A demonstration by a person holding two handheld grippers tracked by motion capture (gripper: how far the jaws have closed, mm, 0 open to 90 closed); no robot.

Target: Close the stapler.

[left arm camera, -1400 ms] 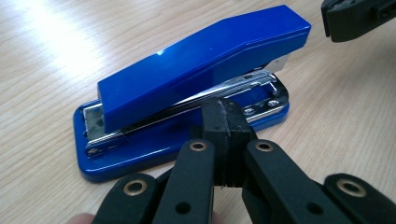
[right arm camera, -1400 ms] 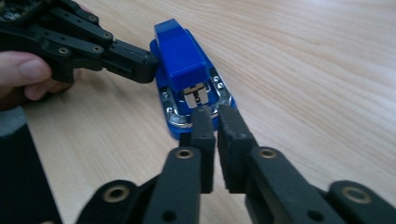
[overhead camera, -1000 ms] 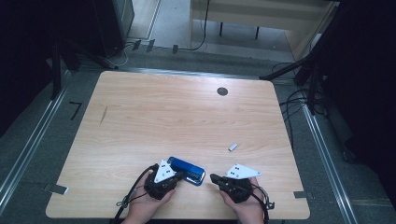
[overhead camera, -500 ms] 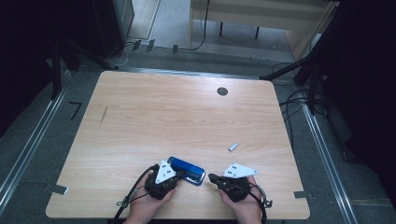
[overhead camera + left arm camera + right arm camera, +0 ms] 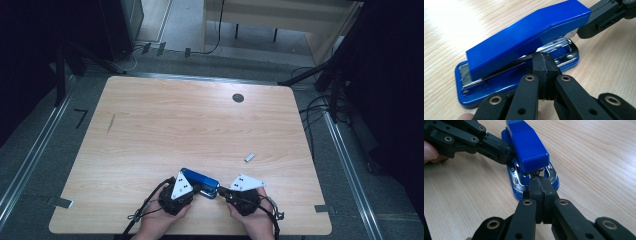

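One blue stapler (image 5: 200, 181) lies near the front edge of the table (image 5: 165, 125), between two hand-held grippers. One small silver piece (image 5: 249, 157) lies on the wood, well apart to the right of the stapler, and one dark round spot (image 5: 238, 98) sits near the far edge. The left gripper (image 5: 546, 65) has its jaws pressed together with nothing between them, the tips against the stapler's side by the metal magazine. The right gripper (image 5: 539, 185) is likewise clenched on nothing, its tips at the stapler's back end just above the base. Two hands (image 5: 161, 224) hold the grippers at the near edge of the high view. The table is light wood with visible grain, one dark scratch at its left. Grey floor surrounds it, with metal rails along both sides, cables at the right and pale wooden furniture beyond. A mark like a 7 (image 5: 81, 118) shows on the floor to the left; the stapler carries no readable writing
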